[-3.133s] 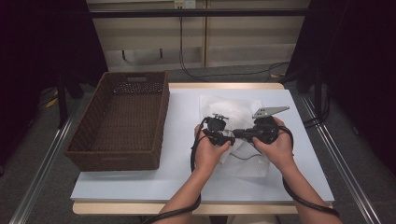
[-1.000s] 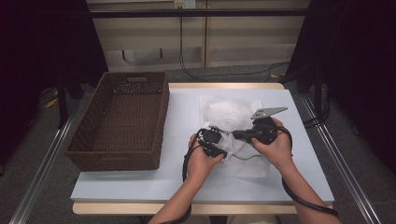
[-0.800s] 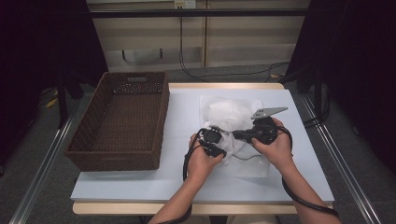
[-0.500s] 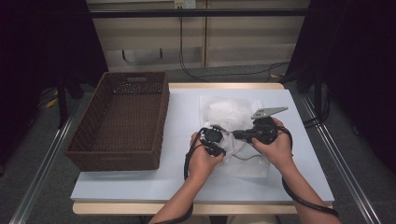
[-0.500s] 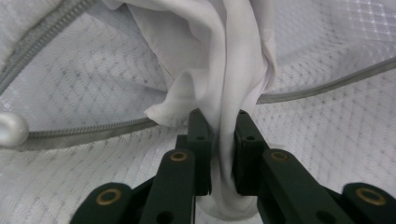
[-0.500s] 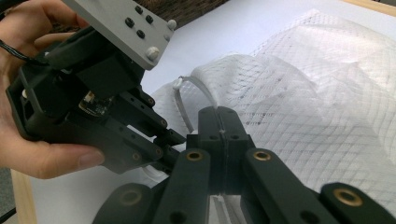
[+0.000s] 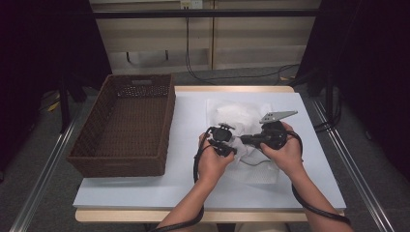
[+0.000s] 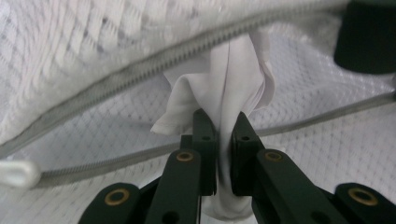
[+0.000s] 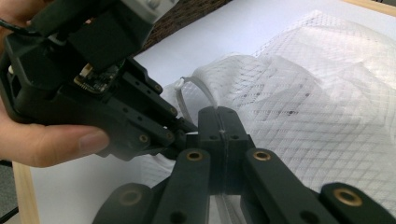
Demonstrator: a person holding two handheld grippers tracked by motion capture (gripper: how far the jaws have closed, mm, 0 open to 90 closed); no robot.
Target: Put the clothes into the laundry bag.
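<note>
A white mesh bag (image 7: pixel 240 115) with a zipper (image 8: pixel 140 70) lies on the table, right of centre. A white cloth (image 8: pixel 229 79) pokes out of its zipper opening. My left gripper (image 8: pixel 223 154) is shut on that cloth; in the high view the left gripper (image 7: pixel 234 149) sits over the bag's near part. My right gripper (image 9: pixel 223 133) is shut on a thin edge of the mesh bag (image 9: pixel 317 93), tip to tip with the left gripper (image 9: pixel 184 128). From above, the right gripper (image 7: pixel 243 140) points left toward it.
A dark brown wicker basket (image 7: pixel 96 145) stands on the left of the white table (image 7: pixel 188 188). A white pull loop (image 8: pixel 16 172) hangs at the zipper's end. Cables trail from both grippers toward the near edge.
Over three seconds the left gripper has come slightly lower and nearer to me. In the last second both hands have hardly moved.
</note>
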